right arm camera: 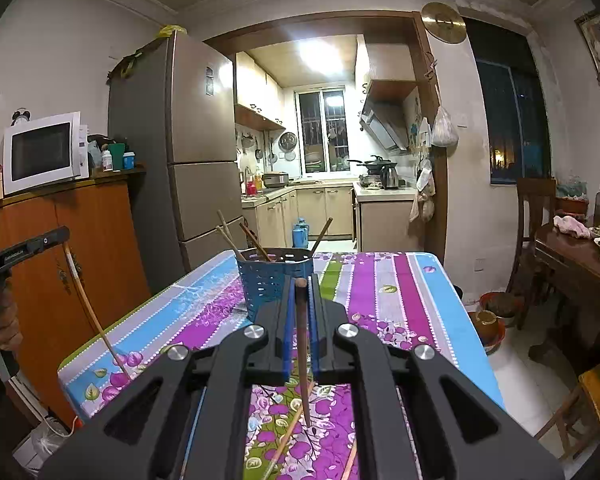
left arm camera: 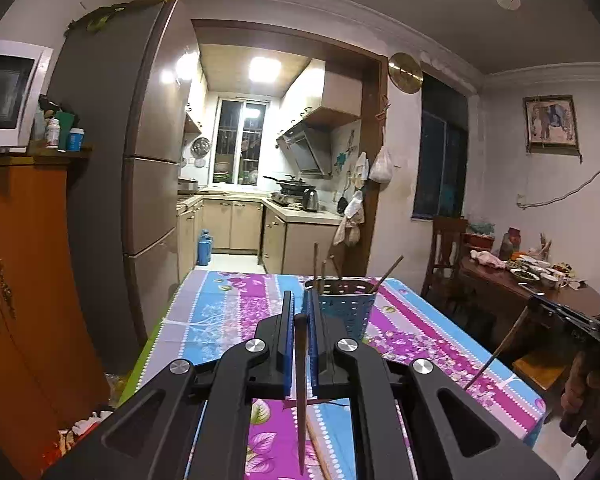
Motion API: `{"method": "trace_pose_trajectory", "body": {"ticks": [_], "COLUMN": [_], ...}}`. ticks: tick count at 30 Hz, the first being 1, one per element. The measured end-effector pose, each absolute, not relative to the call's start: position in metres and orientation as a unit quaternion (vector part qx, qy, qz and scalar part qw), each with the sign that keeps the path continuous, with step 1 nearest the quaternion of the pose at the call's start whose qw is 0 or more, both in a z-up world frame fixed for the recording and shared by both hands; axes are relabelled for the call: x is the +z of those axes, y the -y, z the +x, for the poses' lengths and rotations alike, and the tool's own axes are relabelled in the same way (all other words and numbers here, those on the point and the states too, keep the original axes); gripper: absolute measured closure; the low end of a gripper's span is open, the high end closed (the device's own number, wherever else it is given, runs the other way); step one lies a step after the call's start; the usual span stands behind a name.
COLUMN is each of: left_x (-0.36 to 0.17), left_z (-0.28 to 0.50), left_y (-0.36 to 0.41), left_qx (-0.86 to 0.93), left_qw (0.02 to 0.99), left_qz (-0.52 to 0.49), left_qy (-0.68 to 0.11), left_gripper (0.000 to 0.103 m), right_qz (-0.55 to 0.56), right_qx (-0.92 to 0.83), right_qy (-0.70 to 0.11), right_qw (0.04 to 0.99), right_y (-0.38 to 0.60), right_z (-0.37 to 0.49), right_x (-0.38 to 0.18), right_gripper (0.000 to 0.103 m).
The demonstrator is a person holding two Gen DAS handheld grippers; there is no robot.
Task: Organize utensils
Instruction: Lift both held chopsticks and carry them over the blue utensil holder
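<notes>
Left wrist view: my left gripper (left arm camera: pixel 300 320) clenched on dark chopstick (left arm camera: pixel 301 380), stick hanging near upright over floral tablecloth (left arm camera: pixel 228 312). Perforated holder (left arm camera: pixel 346 304) just ahead on table, several chopsticks standing inside.

Right wrist view: my right gripper (right arm camera: pixel 300 300) clamped on brown chopstick (right arm camera: pixel 303 352), tip pointing down. Holder close ahead. Loose chopsticks (right arm camera: pixel 288 436) lying on cloth below.
</notes>
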State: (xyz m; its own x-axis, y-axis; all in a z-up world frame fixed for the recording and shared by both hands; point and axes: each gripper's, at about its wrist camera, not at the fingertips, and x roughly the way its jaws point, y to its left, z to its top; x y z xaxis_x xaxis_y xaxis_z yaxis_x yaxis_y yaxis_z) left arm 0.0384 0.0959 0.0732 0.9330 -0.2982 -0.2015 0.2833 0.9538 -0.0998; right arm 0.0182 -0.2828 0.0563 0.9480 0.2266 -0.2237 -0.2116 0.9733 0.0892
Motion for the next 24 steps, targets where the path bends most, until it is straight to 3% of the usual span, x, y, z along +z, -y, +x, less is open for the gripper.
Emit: {"method": "trace_pose_trajectory", "body": {"ticks": [8, 16, 24], "left_x": [0.103, 0.174, 0.193], "left_z": [0.072, 0.164, 0.253], "left_y": [-0.061, -0.014, 0.017], "left_qx": [-0.205, -0.212, -0.166], "left_qw": [0.974, 0.975, 0.985], "left_qz": [-0.023, -0.044, -0.044], "left_qy": [-0.097, -0.043, -0.022], "left_gripper": [0.095, 0.095, 0.095], "right_qz": [0.027, 0.055, 0.054], "right_qx": [0.144, 0.153, 0.126], "right_qy": [-0.087, -0.056, -0.045], "right_qw": [0.985, 0.985, 0.989], "right_y": [0.270, 0.266, 0.257], "right_z": [0.049, 0.128, 0.200], "right_x": [0.104, 0.167, 0.173], "right_gripper": [0.098, 0.098, 0.098]}}
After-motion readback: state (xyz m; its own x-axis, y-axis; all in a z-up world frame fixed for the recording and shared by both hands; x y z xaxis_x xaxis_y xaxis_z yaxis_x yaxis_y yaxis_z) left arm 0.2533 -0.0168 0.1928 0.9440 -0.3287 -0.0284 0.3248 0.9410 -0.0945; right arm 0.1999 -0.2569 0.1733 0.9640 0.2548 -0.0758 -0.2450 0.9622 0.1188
